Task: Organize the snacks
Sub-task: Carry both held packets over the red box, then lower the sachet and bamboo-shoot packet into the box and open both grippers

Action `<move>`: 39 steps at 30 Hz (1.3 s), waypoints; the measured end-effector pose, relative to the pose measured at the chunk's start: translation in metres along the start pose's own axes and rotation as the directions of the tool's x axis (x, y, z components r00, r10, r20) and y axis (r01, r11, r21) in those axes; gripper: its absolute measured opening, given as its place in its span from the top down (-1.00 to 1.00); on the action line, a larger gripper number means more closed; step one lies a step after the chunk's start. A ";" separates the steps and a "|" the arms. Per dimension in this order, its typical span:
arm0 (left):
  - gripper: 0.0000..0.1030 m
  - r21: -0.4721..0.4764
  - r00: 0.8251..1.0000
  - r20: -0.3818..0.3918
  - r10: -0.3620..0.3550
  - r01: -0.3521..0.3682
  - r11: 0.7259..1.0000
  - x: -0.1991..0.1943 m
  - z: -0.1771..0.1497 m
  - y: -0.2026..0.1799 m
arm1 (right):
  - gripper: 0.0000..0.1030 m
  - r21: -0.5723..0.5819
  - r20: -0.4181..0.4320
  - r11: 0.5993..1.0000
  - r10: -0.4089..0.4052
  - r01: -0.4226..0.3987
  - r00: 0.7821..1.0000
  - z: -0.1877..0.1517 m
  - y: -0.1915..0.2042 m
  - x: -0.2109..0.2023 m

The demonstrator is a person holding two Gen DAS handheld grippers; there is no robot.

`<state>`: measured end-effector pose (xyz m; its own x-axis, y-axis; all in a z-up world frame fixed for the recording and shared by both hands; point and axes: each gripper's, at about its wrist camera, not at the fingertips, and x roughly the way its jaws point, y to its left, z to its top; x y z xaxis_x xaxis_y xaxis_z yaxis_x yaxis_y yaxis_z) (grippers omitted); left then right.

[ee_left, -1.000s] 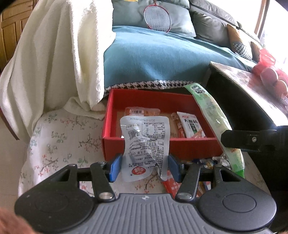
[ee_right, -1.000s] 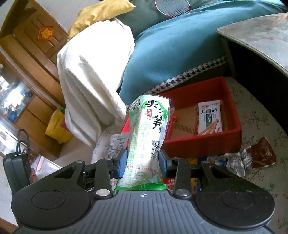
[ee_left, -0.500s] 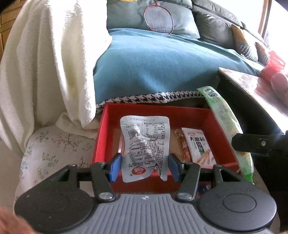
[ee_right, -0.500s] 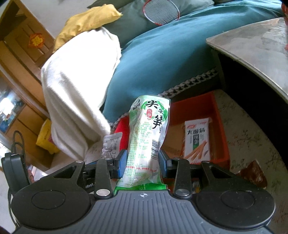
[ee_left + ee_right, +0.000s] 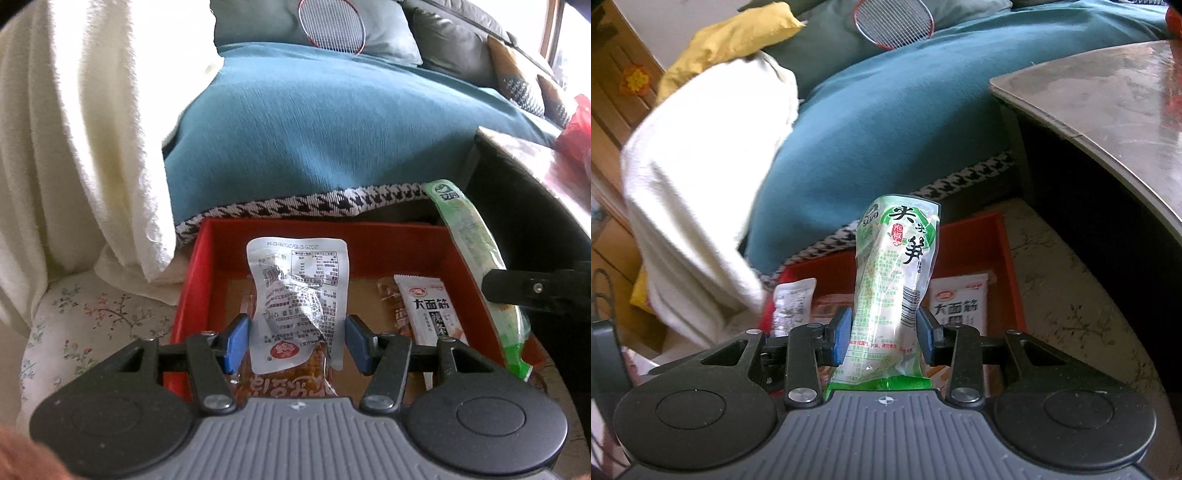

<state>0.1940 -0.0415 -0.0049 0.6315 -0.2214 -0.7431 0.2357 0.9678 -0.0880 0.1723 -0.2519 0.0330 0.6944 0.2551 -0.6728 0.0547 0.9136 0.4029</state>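
Note:
My left gripper [image 5: 297, 343] is shut on a crinkled silver snack packet [image 5: 299, 291] and holds it upright over the near part of the red box [image 5: 195, 280]. Inside the box lie a white packet with orange print [image 5: 430, 314], a brown packet [image 5: 389, 306] and an orange-brown packet [image 5: 288, 380] just below my pads. My right gripper [image 5: 882, 336] is shut on a long green and white packet [image 5: 897, 277], upright above the red box [image 5: 1012, 266]. That green packet [image 5: 469, 251] also shows over the box's right wall in the left wrist view.
The box sits on a floral cushion [image 5: 85, 317]. Behind it is a sofa with a teal cover [image 5: 314, 129], a white blanket [image 5: 74, 147] on the left and a badminton racket [image 5: 330, 24]. A dark table [image 5: 1108, 122] stands close on the right.
Both grippers have moved forward and slightly down with their packets, from in front of the red box to over it. The loose wrappers in front of the box have left view.

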 end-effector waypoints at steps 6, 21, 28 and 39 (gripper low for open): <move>0.06 0.017 1.000 -0.031 0.002 -0.001 1.000 0.020 0.000 -0.006 | 0.12 -0.031 -0.032 0.997 -0.067 0.066 0.997 0.000 -0.003 0.025; 0.04 0.034 0.999 -0.046 0.028 -0.027 0.999 0.036 -0.006 -0.007 | 0.05 -0.099 -0.094 0.986 -0.146 0.137 0.985 -0.006 -0.003 0.053; 0.03 0.034 0.997 -0.063 0.037 -0.035 0.999 0.040 -0.008 -0.005 | -0.30 -0.120 -0.083 0.981 -0.166 0.156 0.983 -0.006 -0.003 0.051; 0.02 0.017 0.998 -0.037 0.046 -0.045 0.999 0.019 -0.009 -0.003 | -0.73 -0.145 -0.037 0.979 -0.150 0.144 0.988 -0.002 0.008 0.023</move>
<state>0.1985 -0.0479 -0.0246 0.6140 -0.1721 -0.7703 0.2194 0.9747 -0.0429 0.1870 -0.2377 0.0198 0.6512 0.1263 -0.7483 0.0491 0.9770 0.2077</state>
